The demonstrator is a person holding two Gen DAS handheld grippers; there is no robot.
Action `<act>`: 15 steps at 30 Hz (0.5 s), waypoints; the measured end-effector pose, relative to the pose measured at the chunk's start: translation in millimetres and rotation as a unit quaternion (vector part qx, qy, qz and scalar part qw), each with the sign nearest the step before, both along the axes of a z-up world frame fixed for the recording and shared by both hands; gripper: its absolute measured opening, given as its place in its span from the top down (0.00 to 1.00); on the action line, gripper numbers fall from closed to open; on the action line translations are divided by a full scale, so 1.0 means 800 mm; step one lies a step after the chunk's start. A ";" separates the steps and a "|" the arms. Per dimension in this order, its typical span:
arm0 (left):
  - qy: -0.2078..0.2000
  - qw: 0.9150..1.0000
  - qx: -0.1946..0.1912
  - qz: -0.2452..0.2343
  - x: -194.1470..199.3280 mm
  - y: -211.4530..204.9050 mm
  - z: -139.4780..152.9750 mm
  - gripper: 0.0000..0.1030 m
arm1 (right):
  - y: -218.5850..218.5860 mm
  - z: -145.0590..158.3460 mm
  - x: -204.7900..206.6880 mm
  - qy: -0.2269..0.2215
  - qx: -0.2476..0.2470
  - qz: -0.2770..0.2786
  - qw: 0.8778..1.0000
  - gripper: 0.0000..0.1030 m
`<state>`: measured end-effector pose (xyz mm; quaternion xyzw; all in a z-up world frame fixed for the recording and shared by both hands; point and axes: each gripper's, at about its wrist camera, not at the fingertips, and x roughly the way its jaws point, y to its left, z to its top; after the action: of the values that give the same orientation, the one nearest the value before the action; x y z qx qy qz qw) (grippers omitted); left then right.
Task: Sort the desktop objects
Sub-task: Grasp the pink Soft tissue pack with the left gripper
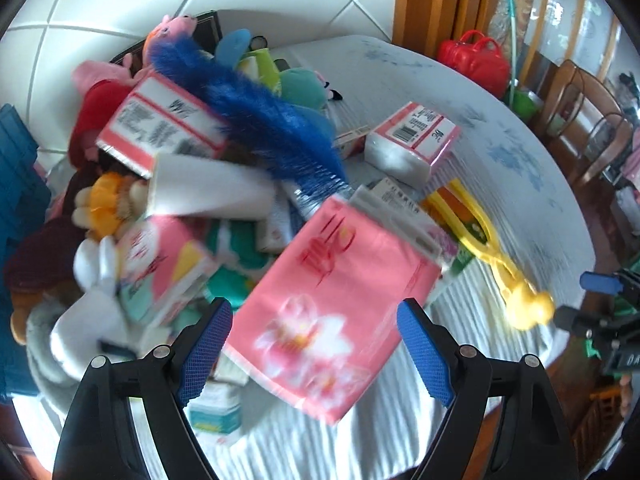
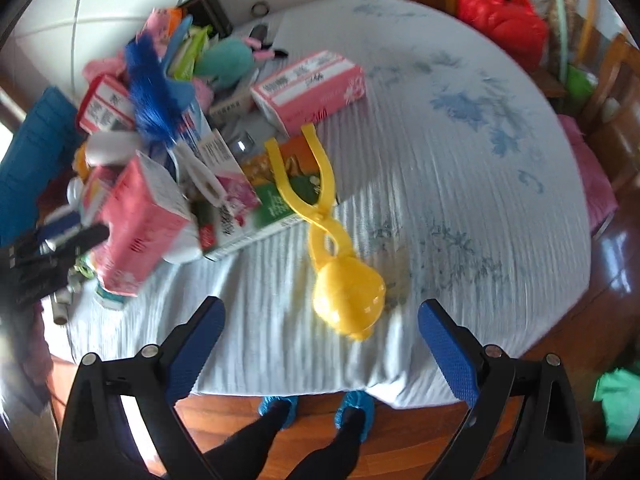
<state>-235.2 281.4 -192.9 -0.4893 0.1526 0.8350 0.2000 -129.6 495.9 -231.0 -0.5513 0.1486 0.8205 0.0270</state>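
A round bench (image 2: 460, 168) under a white, blue-flowered cloth stands on wood floor by a tiled wall. Its left side carries a heap: tissue packs (image 1: 332, 292), duster (image 1: 260, 116), plush toys. Yellow tongs (image 2: 332, 240) lie near the front edge. Left gripper (image 1: 314, 344) and right gripper (image 2: 320, 344) both gape wide, empty.

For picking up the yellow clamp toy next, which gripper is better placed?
Probably the right. The right gripper is open with the yellow clamp toy just ahead between its fingers; the left gripper frames the pink tissue pack instead.
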 end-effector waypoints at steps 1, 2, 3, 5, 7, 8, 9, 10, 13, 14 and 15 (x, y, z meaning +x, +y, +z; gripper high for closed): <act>0.001 1.000 -0.007 0.001 -0.002 0.005 -0.003 0.17 | 0.005 -0.005 -0.003 -0.003 -0.002 0.009 1.000 0.05; 0.001 1.000 -0.014 0.003 -0.004 0.009 -0.006 0.17 | 0.010 -0.010 -0.006 -0.007 -0.003 0.019 1.000 0.05; 0.002 1.000 -0.015 0.010 -0.004 0.008 -0.004 0.16 | 0.015 -0.015 -0.010 -0.010 -0.005 0.028 1.000 0.05; 0.004 1.000 -0.015 0.024 -0.004 0.004 0.000 0.16 | 0.020 -0.018 -0.016 -0.009 -0.010 0.038 0.999 0.05; 0.012 0.999 -0.011 0.037 -0.004 -0.006 0.008 0.16 | 0.024 -0.019 -0.025 -0.006 -0.013 0.043 0.999 0.05; 0.014 0.999 -0.008 0.043 -0.004 -0.012 0.011 0.16 | 0.026 -0.019 -0.030 -0.004 -0.012 0.044 0.999 0.05; 0.016 0.999 -0.002 0.048 -0.005 -0.017 0.015 0.16 | 0.025 -0.015 -0.035 -0.002 -0.010 0.044 0.999 0.05; 0.017 0.998 0.002 0.054 -0.006 -0.022 0.017 0.16 | 0.024 -0.011 -0.040 0.000 -0.007 0.043 0.999 0.05; 0.019 0.996 0.018 0.087 -0.005 -0.040 0.024 0.16 | 0.016 0.008 -0.050 0.012 -0.011 0.058 0.998 0.05; 0.017 0.994 0.022 0.103 -0.005 -0.046 0.025 0.16 | 0.012 0.012 -0.055 0.014 -0.003 0.070 0.997 0.05; 0.013 0.993 0.023 0.116 -0.005 -0.050 0.025 0.16 | 0.009 0.017 -0.061 0.016 0.005 0.081 0.997 0.05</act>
<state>-238.8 241.7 -172.8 -0.4881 0.0785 0.8622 0.1106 -178.3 503.1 -217.4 -0.5480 0.0998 0.8296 -0.0392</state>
